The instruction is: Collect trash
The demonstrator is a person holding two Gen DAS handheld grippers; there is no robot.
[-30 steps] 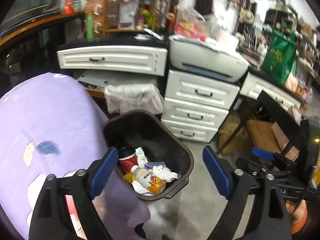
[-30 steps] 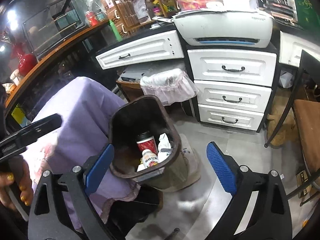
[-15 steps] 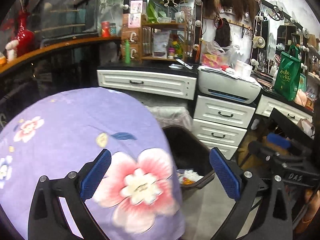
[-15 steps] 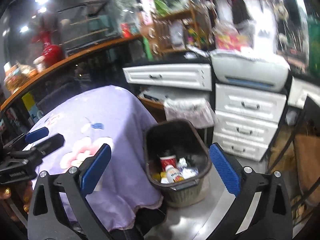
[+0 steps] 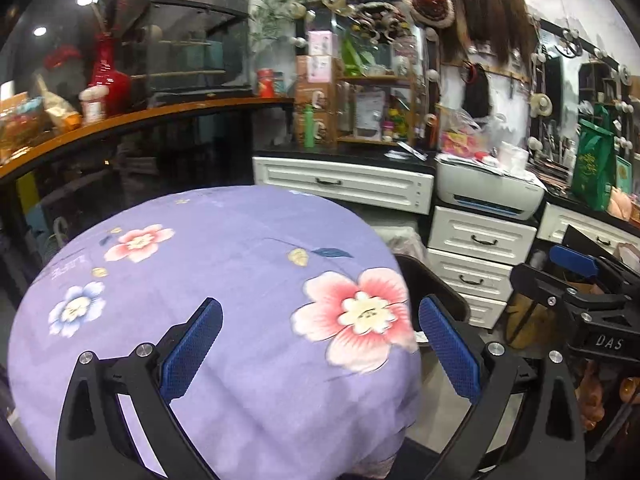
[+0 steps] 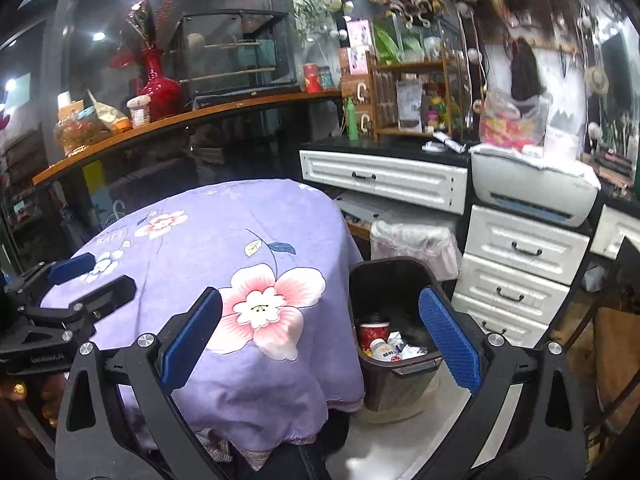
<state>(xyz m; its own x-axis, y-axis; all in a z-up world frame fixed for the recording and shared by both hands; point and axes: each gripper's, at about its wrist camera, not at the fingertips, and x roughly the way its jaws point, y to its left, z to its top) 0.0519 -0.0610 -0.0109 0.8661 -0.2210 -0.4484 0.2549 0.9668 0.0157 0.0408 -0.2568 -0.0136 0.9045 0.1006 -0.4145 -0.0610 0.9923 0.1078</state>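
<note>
The left tongs are hanging released above the surface, blue pads spread wide with nothing between them. The surface is wearing a purple cloth printed with flowers, and a large pink flower is sitting just at 1 o'clock from the gap between the pads. At 3 o'clock in the left wrist view, the right tongs are showing from the side, off the edge of the surface.

The right tongs are also standing released, their blue pads wide apart and gripping nothing. In the right wrist view they are hovering over the near edge of the surface, and the dark trash bin is standing on the floor at 2 o'clock, just beside the hanging cloth. The trash is lying inside the bin: a red paper cup with a dark lid is standing upright, a small white bottle is lying beside it, and crumpled white paper is sitting at their right. The right-hand pad is overlapping the bin's rim in view. At 9 o'clock the left tongs are showing over the cloth.

Behind, at 1 o'clock, white drawers are standing under a printer.
</note>
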